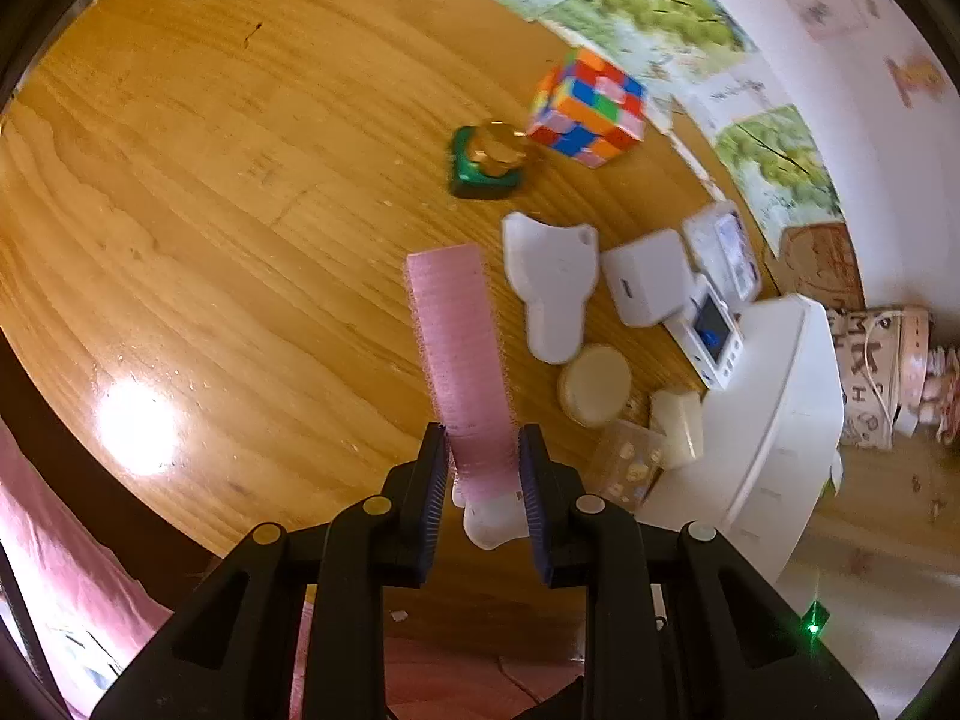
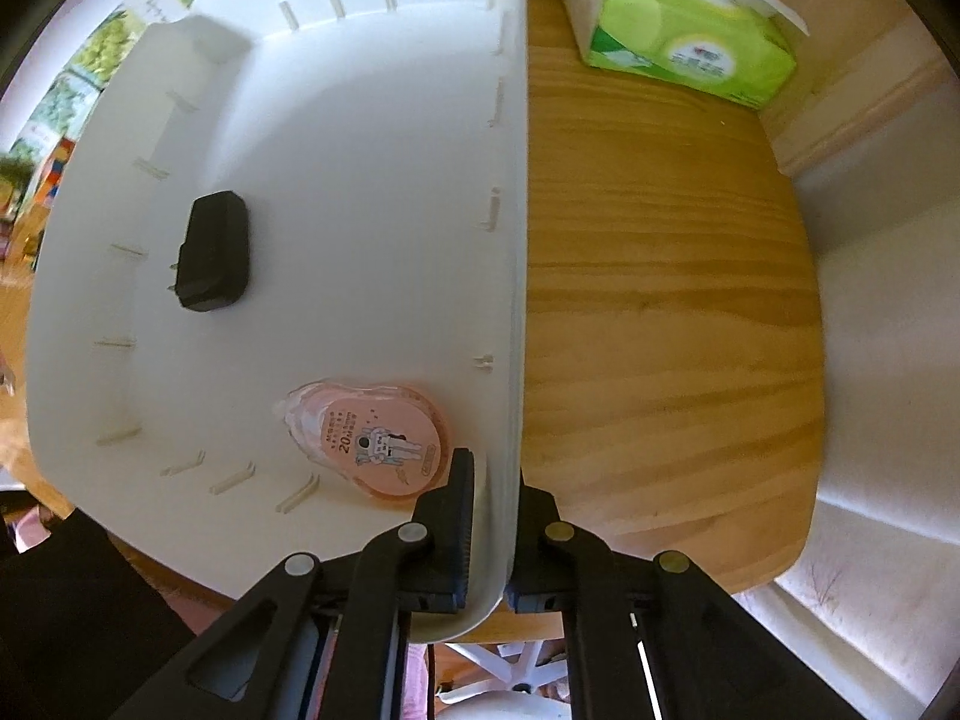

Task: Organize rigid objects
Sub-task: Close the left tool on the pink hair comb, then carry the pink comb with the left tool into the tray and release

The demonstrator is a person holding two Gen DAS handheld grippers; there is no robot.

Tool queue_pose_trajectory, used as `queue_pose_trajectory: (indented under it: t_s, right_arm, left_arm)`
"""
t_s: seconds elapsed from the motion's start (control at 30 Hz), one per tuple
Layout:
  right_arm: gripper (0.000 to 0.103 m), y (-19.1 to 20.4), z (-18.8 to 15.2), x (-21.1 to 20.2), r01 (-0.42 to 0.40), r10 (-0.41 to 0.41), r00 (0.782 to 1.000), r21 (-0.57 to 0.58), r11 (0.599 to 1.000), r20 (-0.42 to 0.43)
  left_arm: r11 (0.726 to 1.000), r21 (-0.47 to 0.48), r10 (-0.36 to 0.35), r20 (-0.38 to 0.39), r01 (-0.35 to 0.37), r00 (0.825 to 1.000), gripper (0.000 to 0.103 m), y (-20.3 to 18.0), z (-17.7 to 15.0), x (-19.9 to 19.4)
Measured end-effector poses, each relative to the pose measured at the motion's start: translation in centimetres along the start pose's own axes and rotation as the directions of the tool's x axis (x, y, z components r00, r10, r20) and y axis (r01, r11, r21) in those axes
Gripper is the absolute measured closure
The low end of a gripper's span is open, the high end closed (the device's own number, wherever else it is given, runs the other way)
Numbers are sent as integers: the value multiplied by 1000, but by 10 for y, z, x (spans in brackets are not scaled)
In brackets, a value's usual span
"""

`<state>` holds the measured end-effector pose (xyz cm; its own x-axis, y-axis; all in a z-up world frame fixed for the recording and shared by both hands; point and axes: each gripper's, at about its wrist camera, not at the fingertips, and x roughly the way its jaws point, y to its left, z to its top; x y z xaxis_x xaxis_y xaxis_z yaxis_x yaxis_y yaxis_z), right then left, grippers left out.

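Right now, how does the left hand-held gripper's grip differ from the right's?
The left hand-held gripper is shut on a pink bristly hair roller with a white handle; the right hand-held gripper is shut on the side wall of the white plastic bin. The left's load is lifted clear above the wooden table; the right's appears to sit on the table. Both jaws are clamped, fingers pointing downward.

1. Bin sits on table, w/ plug & tape dispenser inside; dispenser near the clamped wall.
2. Tissue pack on table beyond bin, to its right.
3. Cube behind green base, touching.
4. Roller left of white clutter beside bin.
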<state>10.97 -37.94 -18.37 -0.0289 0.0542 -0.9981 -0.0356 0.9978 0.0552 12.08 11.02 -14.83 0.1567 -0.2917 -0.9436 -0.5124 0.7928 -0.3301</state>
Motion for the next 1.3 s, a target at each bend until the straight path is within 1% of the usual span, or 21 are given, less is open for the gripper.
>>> queue_pose_trajectory:
  t_s: [0.13, 0.3, 0.37, 0.53, 0.7, 0.77, 0.9, 1.07, 1.2, 1.3]
  right_arm:
    - [96, 0, 3, 0, -14, 14, 1000, -39, 999, 3]
    - [96, 0, 8, 0, -27, 28, 1000, -84, 996, 1]
    - [96, 1, 3, 7, -33, 33, 999, -101, 994, -1]
    - [95, 4, 7, 10, -28, 27, 1000, -154, 988, -5]
    - [95, 11, 11, 14, -26, 26, 1000, -196, 980, -5]
    - [95, 11, 13, 16, -32, 32, 999, -208, 978, -5]
    - [94, 9, 12, 18, -35, 36, 999, -242, 970, 0]
    - [93, 11, 13, 19, -34, 40, 999, -291, 956, 15]
    - [93, 11, 21, 16, -40, 53, 998, -315, 948, 33]
    - [93, 10, 26, 16, -41, 58, 997, -329, 943, 42]
  left_arm:
    - [998, 53, 13, 35, -14, 999, 78, -23, -14, -10]
    - [993, 119, 11, 87, -21, 996, 78, -52, -33, -19]
    - [990, 138, 9, 102, -24, 995, 78, -63, -40, -20]
    - [982, 187, -4, 117, -18, 993, 78, -90, -57, -18]
    - [972, 236, -30, 102, 5, 994, 78, -122, -77, -9]
    - [964, 265, -54, 97, 27, 994, 78, -134, -84, -6]
    - [946, 321, -74, 82, 44, 994, 77, -161, -100, 4]
    - [926, 371, -87, 50, 62, 995, 77, -187, -117, 17]
    - [911, 406, -85, 26, 67, 996, 77, -204, -128, 26]
    - [898, 434, -98, 24, 77, 995, 77, -215, -135, 26]
